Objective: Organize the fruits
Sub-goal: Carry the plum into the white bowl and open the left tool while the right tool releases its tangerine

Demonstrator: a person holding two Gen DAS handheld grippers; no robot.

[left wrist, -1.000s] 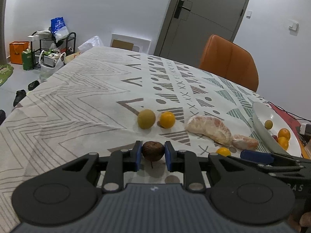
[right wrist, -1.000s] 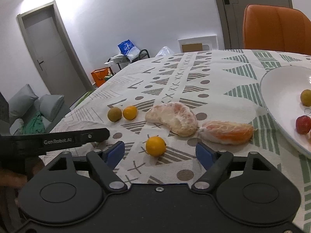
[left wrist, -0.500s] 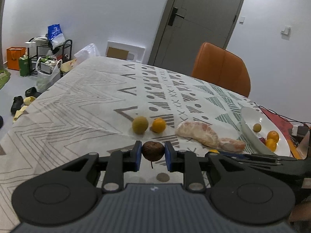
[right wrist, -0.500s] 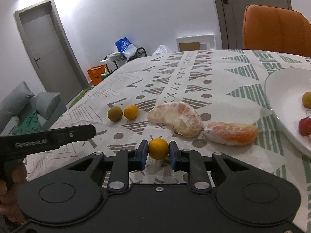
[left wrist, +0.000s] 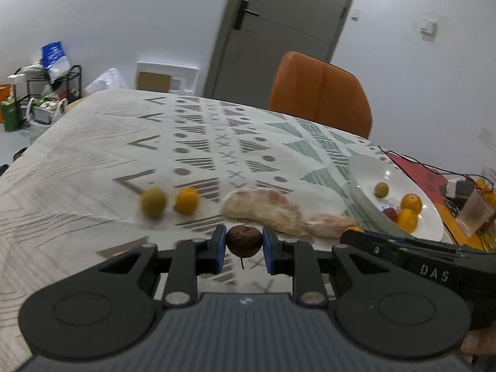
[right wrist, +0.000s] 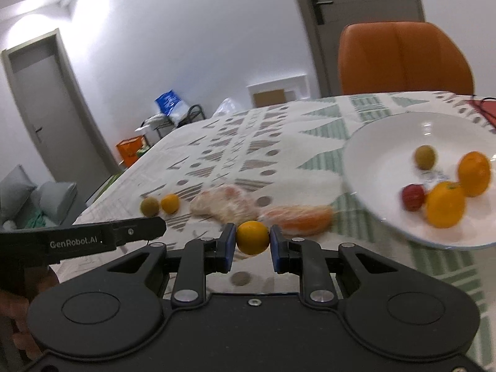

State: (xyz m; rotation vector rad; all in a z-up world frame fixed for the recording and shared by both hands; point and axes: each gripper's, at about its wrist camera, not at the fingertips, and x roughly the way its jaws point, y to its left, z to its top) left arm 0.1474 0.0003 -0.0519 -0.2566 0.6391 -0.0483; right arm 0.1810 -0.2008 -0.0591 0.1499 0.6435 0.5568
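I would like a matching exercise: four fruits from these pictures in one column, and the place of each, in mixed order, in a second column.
Column one:
1. dark brown fruit
2. small orange fruit
3. red fruit
4. peeled citrus pieces

Column two:
A. lying on the tablecloth
B. between the fingers of the right gripper
C. in the white plate
D. between the fingers of the left gripper

Pairs: 1-D, 2-B, 3-C, 4-A

White walls enclose the room. A grey door (left wrist: 279, 31) stands behind an orange chair (left wrist: 319, 93). A second grey door (right wrist: 46, 108) is on the left wall. A black rack (left wrist: 46, 83) and grey cushions (right wrist: 37, 198) occupy the floor area.
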